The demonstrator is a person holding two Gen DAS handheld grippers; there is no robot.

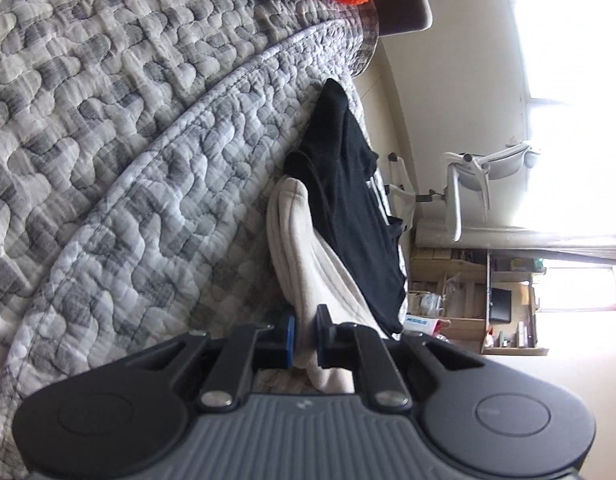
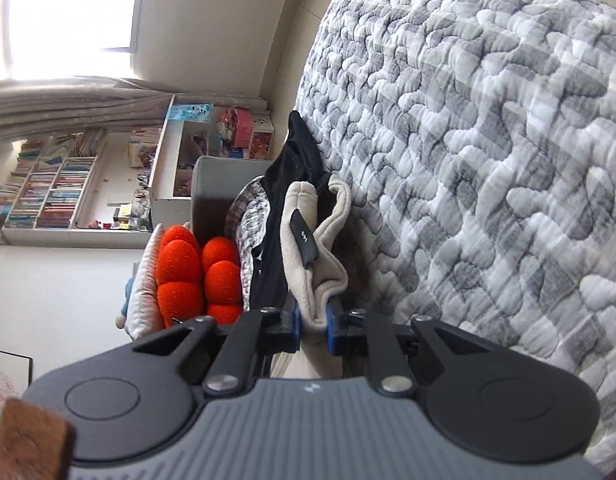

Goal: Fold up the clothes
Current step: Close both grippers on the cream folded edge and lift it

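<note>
Left wrist view has your left hand-held gripper [image 1: 306, 334] pinching the beige garment [image 1: 296, 236] beside the quilt [image 1: 128, 140]; your right hand-held gripper [image 2: 312, 322] pinches its labelled edge. You're mid-fold; next, lay it flat.

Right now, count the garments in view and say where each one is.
2. The beige garment is clamped in both tools, left and right. The black garment lies against it on the quilt. Others may be hidden.

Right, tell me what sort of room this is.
Most likely a home bedroom or child's room: a grey quilted bedspread covers a bed-like surface, shelves of books line the wall, and an orange plush toy sits nearby.
</note>
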